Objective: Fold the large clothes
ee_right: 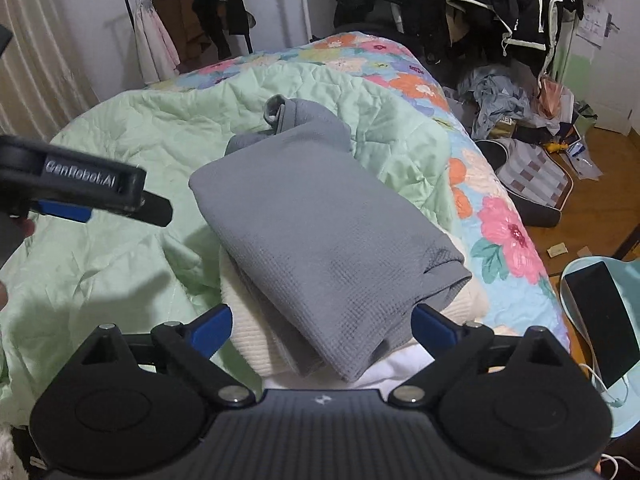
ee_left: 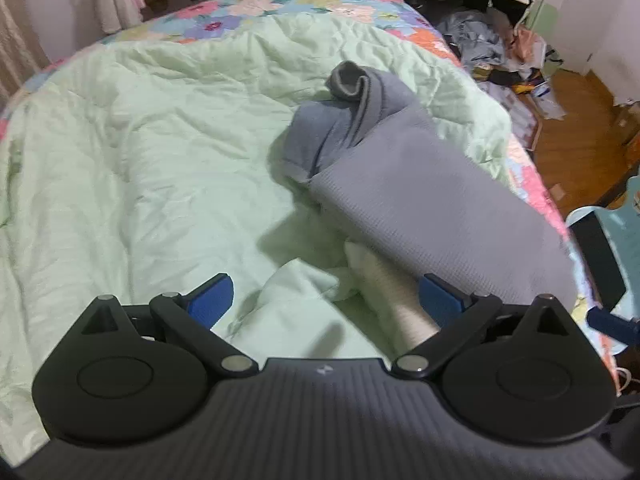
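A folded grey waffle-knit garment (ee_right: 320, 224) lies on a cream knit garment (ee_right: 256, 328), both on the pale green quilt (ee_right: 120, 256) of the bed. A rolled grey sleeve or collar end (ee_right: 280, 114) sticks up at its far side. My right gripper (ee_right: 322, 324) hangs open just above the near end of the grey fold; the pads stand either side of it without pressing. My left gripper (ee_left: 326, 292) is open over the quilt, left of the grey garment (ee_left: 420, 200), with the cream edge (ee_left: 400, 304) by its right finger. It holds nothing.
A floral bedspread (ee_right: 500, 224) runs along the bed's right edge. Beyond it, clothes and bags clutter the wooden floor (ee_right: 532, 152). A pale blue stool with a dark tablet (ee_right: 604, 320) stands near right. Hanging clothes (ee_right: 192, 12) fill racks behind the bed.
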Action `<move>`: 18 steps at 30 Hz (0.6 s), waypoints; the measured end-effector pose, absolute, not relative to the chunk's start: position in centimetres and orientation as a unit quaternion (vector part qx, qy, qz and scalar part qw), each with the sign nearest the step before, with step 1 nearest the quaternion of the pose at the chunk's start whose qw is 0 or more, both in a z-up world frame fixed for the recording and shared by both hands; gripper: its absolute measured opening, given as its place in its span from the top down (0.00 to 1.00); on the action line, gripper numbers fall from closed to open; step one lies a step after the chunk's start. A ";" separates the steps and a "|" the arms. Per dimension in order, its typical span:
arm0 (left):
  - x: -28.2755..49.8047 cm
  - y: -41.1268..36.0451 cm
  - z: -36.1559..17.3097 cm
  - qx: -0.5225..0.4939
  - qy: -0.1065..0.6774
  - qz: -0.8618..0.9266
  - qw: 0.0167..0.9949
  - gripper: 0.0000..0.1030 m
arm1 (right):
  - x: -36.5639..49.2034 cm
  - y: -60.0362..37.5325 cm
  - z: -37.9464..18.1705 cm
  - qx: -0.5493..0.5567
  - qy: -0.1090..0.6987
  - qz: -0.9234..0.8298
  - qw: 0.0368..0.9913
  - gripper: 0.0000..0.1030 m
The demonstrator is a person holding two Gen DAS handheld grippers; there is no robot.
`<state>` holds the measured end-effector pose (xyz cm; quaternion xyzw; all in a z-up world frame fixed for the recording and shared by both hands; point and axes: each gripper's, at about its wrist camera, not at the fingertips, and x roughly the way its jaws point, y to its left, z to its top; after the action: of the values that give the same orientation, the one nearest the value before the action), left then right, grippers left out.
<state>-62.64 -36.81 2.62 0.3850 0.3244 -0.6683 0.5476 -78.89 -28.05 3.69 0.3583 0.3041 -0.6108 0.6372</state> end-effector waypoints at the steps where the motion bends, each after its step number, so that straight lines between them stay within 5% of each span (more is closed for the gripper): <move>1: -62.8 -36.5 2.7 0.387 0.321 -0.668 0.549 0.02 | -78.8 -28.1 3.7 0.358 0.305 -0.609 0.638 0.06; 18: -66.4 -33.1 1.1 0.423 0.306 -0.680 0.515 0.02 | -79.3 -28.3 2.2 0.362 0.327 -0.606 0.628 0.05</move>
<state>-66.36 -33.14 1.07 0.4226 0.3057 -0.6804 0.5148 -79.31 -28.28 2.21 0.3617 0.3272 -0.6061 0.6284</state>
